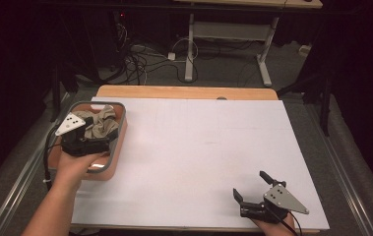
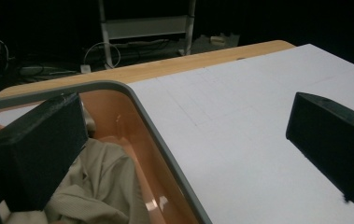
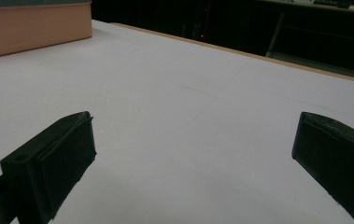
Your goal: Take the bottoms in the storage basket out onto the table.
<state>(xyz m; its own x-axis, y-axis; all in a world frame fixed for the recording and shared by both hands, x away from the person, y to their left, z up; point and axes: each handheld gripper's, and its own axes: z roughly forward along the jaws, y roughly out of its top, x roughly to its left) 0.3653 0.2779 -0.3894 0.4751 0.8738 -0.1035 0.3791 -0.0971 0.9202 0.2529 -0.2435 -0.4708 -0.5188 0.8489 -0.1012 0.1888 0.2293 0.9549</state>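
Note:
A salmon bin (image 1: 116, 147) with a grey rim stands at the table's left side and holds a crumpled beige cloth (image 1: 103, 122). My left gripper (image 1: 95, 133) hovers over the bin, open. In the left gripper view its left jaw hangs above the beige cloth (image 2: 100, 186), its right jaw is over the white table, and the bin's rim (image 2: 165, 140) runs between them. My right gripper (image 1: 252, 186) rests near the front right edge, open, nothing between its jaws. The right gripper view has the bin's wall (image 3: 34, 28) far off at top left.
A white sheet (image 1: 199, 142) covers the table, with a wooden strip (image 1: 189, 92) along the far edge. Beyond the table are another desk's white legs (image 1: 190, 49) and tangled cables (image 1: 135, 64) on the floor. Metal rails run along both sides.

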